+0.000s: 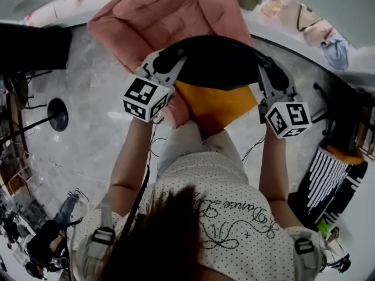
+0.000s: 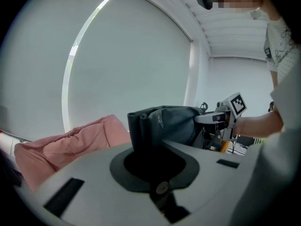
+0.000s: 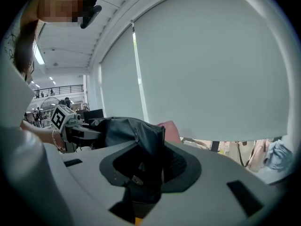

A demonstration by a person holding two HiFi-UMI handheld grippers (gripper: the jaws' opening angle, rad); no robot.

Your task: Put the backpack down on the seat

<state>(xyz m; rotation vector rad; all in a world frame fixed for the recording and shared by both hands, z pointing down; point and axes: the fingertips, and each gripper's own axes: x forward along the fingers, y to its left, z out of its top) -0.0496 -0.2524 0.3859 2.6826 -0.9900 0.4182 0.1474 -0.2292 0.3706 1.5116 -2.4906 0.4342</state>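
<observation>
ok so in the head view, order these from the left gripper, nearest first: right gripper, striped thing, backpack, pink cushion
1. backpack, gripped in the left gripper itself.
2. pink cushion, right beside that gripper and stretching beyond it.
3. right gripper, across the backpack, on its right side.
4. striped thing, low at the far right.

Backpack [image 1: 220,63] fills the whole span between left claw [image 1: 167,60] and right claw [image 1: 266,69]; no way through the middle.

Below it, orange seat [image 1: 217,107]: only the near corner is bare. Pink padded quilt [image 1: 170,10] is heaped over the seat's far side and left edge; blocked there. Person's legs [image 1: 193,148] close off the near corner.

Left of seat: open grey floor [image 1: 88,127], broken by a round black stand base [image 1: 57,114].

Right of seat: narrow floor strip, then black frame [image 1: 343,122] and striped black-and-white panel [image 1: 328,177].
</observation>
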